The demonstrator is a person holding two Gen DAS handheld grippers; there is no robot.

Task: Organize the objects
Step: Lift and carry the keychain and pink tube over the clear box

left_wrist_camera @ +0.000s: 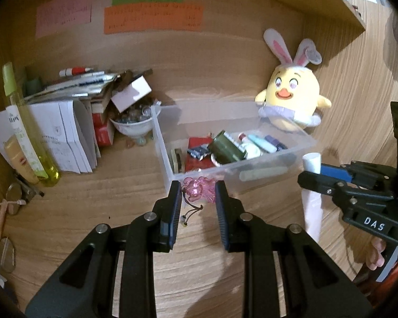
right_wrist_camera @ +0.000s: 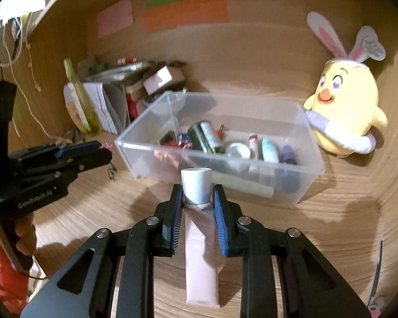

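Observation:
My left gripper (left_wrist_camera: 197, 193) is shut on a pink clear plastic charm (left_wrist_camera: 199, 192) with a cord hanging below, held just in front of the clear plastic box (left_wrist_camera: 169, 171). My right gripper (right_wrist_camera: 197, 194) is shut on a pale pink tube with a white cap (right_wrist_camera: 196, 185), held cap up in front of the same box (right_wrist_camera: 309, 182). The box holds a dark green jar (left_wrist_camera: 226, 149), small tubes and bottles and a red card. The right gripper also shows in the left wrist view (left_wrist_camera: 315, 179), and the left gripper shows in the right wrist view (right_wrist_camera: 103, 151).
A yellow chick plush with bunny ears (left_wrist_camera: 291, 98) leans at the box's right. At the left stand papers (left_wrist_camera: 66, 137), a yellow-green bottle (left_wrist_camera: 26, 132), a white bowl of trinkets (left_wrist_camera: 132, 124) and stacked boxes. Coloured notes (left_wrist_camera: 151, 16) hang on the wooden back wall. A shelf sits overhead.

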